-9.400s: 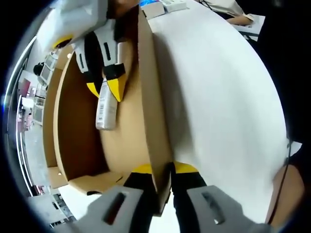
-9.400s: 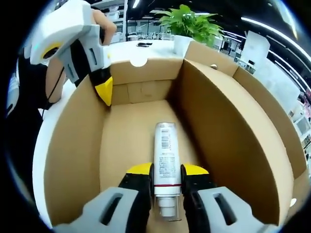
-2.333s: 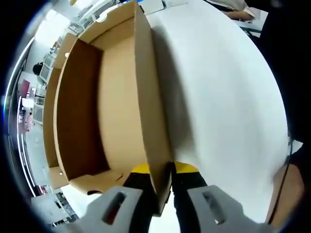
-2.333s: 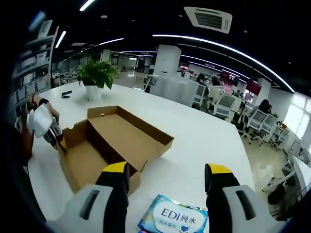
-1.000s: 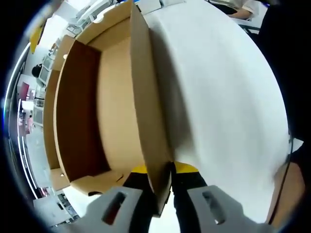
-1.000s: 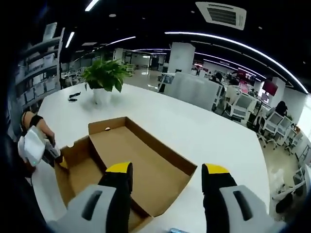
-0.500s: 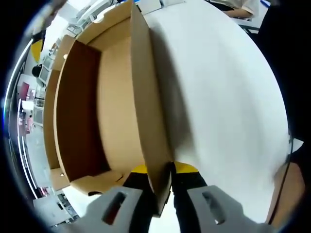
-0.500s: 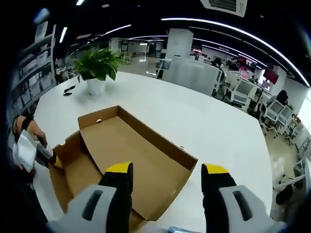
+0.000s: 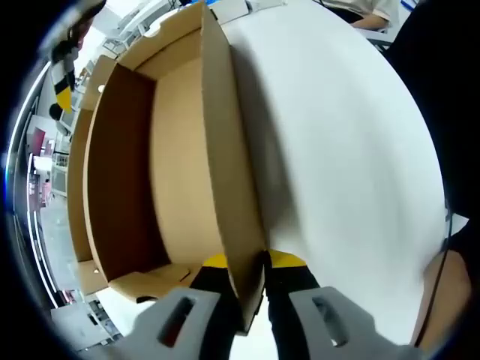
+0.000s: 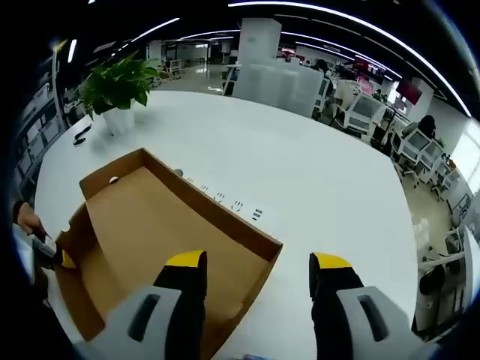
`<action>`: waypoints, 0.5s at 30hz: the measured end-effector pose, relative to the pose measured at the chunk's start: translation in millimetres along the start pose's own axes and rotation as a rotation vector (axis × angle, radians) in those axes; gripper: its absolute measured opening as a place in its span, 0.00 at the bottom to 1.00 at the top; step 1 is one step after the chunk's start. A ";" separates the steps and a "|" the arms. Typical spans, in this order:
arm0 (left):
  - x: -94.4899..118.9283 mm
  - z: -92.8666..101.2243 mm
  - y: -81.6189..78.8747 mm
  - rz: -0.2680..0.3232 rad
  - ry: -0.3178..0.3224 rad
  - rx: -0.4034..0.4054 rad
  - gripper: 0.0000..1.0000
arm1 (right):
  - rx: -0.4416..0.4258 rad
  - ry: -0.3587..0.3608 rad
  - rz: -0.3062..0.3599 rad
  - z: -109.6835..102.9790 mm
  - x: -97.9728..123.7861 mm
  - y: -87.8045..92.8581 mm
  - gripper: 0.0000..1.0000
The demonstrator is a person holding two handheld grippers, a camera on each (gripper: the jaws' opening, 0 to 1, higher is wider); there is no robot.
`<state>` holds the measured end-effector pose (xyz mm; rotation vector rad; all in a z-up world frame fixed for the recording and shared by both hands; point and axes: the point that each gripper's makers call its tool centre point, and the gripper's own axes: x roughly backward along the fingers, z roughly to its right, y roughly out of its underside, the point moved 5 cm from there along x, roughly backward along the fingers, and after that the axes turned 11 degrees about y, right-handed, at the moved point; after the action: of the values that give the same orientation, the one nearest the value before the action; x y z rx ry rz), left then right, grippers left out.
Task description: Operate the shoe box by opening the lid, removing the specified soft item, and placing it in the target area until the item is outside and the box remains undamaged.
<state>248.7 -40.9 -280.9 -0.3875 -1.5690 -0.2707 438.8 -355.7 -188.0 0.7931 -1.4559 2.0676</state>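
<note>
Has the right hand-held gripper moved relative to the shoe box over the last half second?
Yes. The right hand-held gripper has come closer over the shoe box; the box's far wall now sits near its open jaws.

A potted plant (image 10: 116, 90) stands on the white table (image 10: 300, 180).

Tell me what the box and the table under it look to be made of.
The box looks like plain brown cardboard, matte and unprinted, with thin raw-edged walls; the left gripper pinches one wall. The table shows a smooth, uniform white top with a soft sheen, probably laminate or painted board, though that stays uncertain.
</note>
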 end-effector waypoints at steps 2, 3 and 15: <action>0.0 0.0 0.0 0.002 0.000 0.000 0.10 | -0.006 0.000 -0.006 0.4 -3.7 -0.5 0.56; 0.0 0.0 0.0 0.002 0.000 -0.001 0.10 | -0.016 0.002 -0.014 0.9 -6.4 0.6 0.56; -0.3 0.0 -0.3 0.000 -0.001 0.003 0.10 | -0.052 0.015 -0.100 2.1 -18.1 16.6 0.53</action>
<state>248.6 -41.1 -281.2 -0.3853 -1.5705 -0.2687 440.8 -364.0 -211.1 0.8114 -1.4271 1.9501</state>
